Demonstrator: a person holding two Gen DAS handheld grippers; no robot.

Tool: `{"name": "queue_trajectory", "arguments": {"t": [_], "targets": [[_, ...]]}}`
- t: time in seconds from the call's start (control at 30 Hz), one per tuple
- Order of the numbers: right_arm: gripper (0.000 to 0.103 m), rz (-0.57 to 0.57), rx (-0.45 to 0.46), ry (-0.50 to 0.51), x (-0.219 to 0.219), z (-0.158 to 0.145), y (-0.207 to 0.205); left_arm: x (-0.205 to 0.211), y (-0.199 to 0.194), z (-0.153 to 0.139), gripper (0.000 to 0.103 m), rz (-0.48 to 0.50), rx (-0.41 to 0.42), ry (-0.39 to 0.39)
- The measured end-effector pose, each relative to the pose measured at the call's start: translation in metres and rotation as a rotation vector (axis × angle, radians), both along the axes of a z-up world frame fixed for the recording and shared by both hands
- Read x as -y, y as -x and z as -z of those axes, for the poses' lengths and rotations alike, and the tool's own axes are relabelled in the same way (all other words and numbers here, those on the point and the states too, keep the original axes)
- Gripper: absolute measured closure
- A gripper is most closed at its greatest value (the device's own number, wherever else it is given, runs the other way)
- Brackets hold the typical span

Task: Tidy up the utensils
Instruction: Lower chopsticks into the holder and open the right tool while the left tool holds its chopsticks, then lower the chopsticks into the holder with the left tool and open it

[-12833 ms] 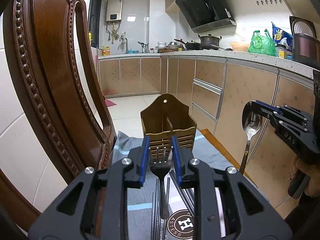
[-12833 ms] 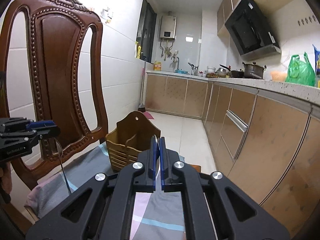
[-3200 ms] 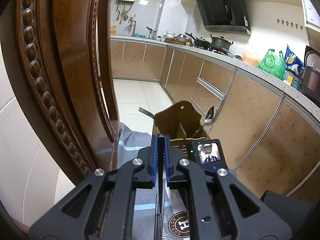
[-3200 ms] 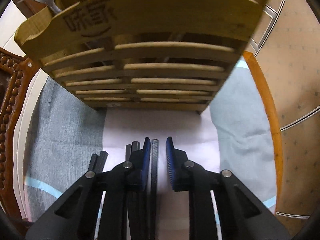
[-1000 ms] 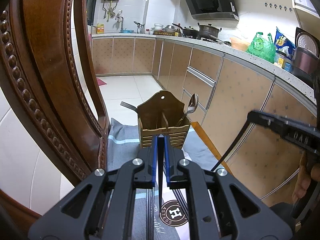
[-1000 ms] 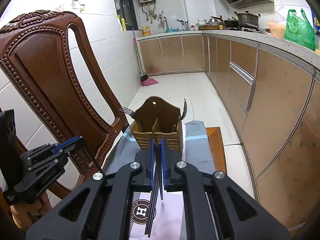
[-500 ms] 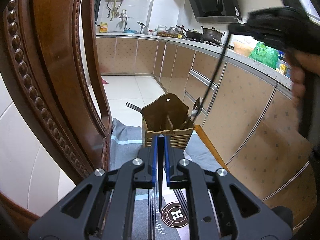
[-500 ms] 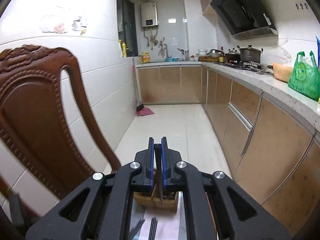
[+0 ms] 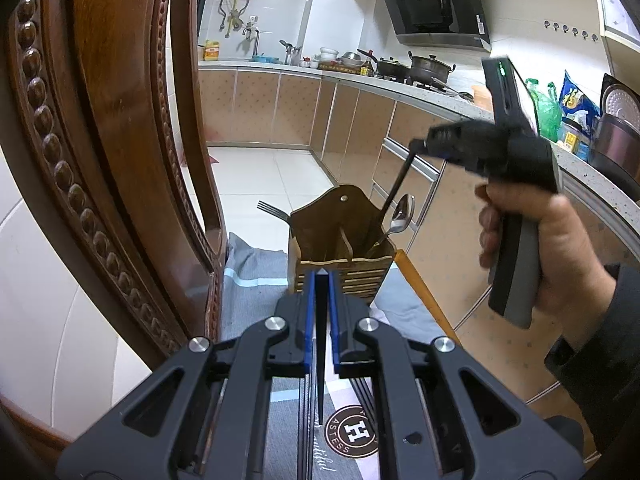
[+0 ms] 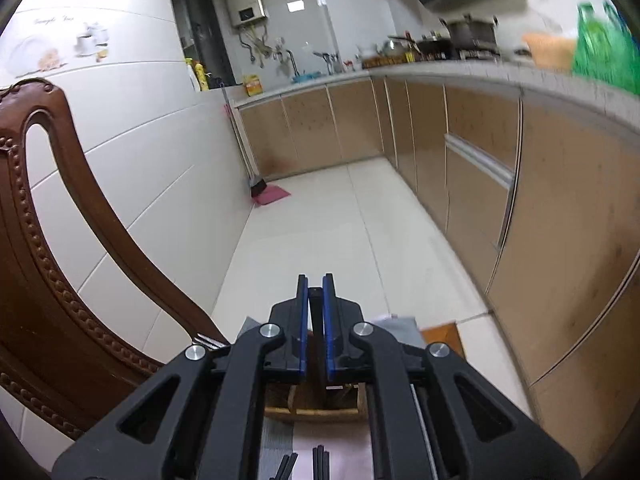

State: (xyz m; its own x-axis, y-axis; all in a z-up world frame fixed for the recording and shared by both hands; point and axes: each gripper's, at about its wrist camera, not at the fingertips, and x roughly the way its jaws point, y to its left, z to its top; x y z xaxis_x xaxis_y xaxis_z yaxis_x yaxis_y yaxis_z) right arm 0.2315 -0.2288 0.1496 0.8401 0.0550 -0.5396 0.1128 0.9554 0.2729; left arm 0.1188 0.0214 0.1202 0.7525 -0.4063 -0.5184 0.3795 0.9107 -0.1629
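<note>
A wooden utensil holder (image 9: pixel 340 240) stands on a grey cloth, with a fork (image 9: pixel 272 210) leaning out on its left and a spoon (image 9: pixel 402 212) on its right. My left gripper (image 9: pixel 320 276) is shut on a black chopstick (image 9: pixel 320 340) that hangs point down, short of the holder. My right gripper (image 9: pixel 420 145) hovers above the holder, shut on another black chopstick (image 9: pixel 394 188) whose lower end dips into the right compartment beside the spoon. In the right wrist view the right gripper (image 10: pixel 316 280) looks over the holder (image 10: pixel 316 404); its chopstick (image 10: pixel 316 320) shows between the pads.
A carved wooden chair back (image 9: pixel 100 140) rises close on the left. More black chopsticks (image 10: pixel 320 460) lie on the cloth (image 9: pixel 252 268) in front of the holder. A hand (image 9: pixel 540 240) grips the right tool. Kitchen cabinets (image 10: pixel 520 200) run along the right.
The right gripper has swung in with its chopstick from the right, then come down until the tip enters the holder. The left gripper has stayed put.
</note>
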Motion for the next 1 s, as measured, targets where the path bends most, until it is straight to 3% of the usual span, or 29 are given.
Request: {"name": "queue_trajectory", "arguments": {"t": [0.07, 0.17, 0.23, 0.43, 0.53, 0.6, 0.7, 0.77, 0.83, 1.0], "targets": [[0.093, -0.025, -0.015, -0.027, 0.004, 0.01, 0.001, 0.0, 0.0, 0.0, 0.097, -0.005, -0.001, 0.0], [0.072, -0.051, -0.015, -0.027, 0.008, 0.015, 0.011, 0.002, -0.001, 0.002, 0.096, -0.007, -0.004, -0.006], [0.029, -0.062, -0.002, -0.042, 0.015, 0.015, 0.028, 0.004, -0.001, 0.003, 0.097, -0.008, -0.006, -0.015], [0.009, -0.048, 0.178, -0.028, 0.037, 0.026, 0.132, 0.01, 0.004, 0.001, 0.097, -0.012, 0.014, -0.028], [0.006, -0.011, 0.223, -0.028, 0.046, 0.058, 0.177, 0.011, 0.005, -0.009, 0.097, -0.027, 0.033, -0.009], [0.006, 0.022, 0.225, -0.02, 0.05, 0.097, 0.204, 0.013, 0.001, -0.018, 0.097, -0.039, 0.034, 0.0], [0.006, 0.062, 0.101, -0.041, 0.054, 0.13, 0.203, 0.017, -0.008, -0.041, 0.097, -0.064, 0.038, 0.024], [0.006, -0.002, 0.115, -0.1, 0.058, 0.13, 0.198, 0.021, -0.015, -0.064, 0.096, -0.078, 0.058, 0.036], [0.006, 0.041, 0.165, -0.065, 0.063, 0.125, 0.203, 0.024, -0.021, -0.085, 0.097, -0.092, 0.082, 0.039], [0.006, 0.045, 0.17, -0.119, 0.076, 0.126, 0.204, 0.036, -0.044, -0.141, 0.097, -0.137, 0.162, 0.035]]}}
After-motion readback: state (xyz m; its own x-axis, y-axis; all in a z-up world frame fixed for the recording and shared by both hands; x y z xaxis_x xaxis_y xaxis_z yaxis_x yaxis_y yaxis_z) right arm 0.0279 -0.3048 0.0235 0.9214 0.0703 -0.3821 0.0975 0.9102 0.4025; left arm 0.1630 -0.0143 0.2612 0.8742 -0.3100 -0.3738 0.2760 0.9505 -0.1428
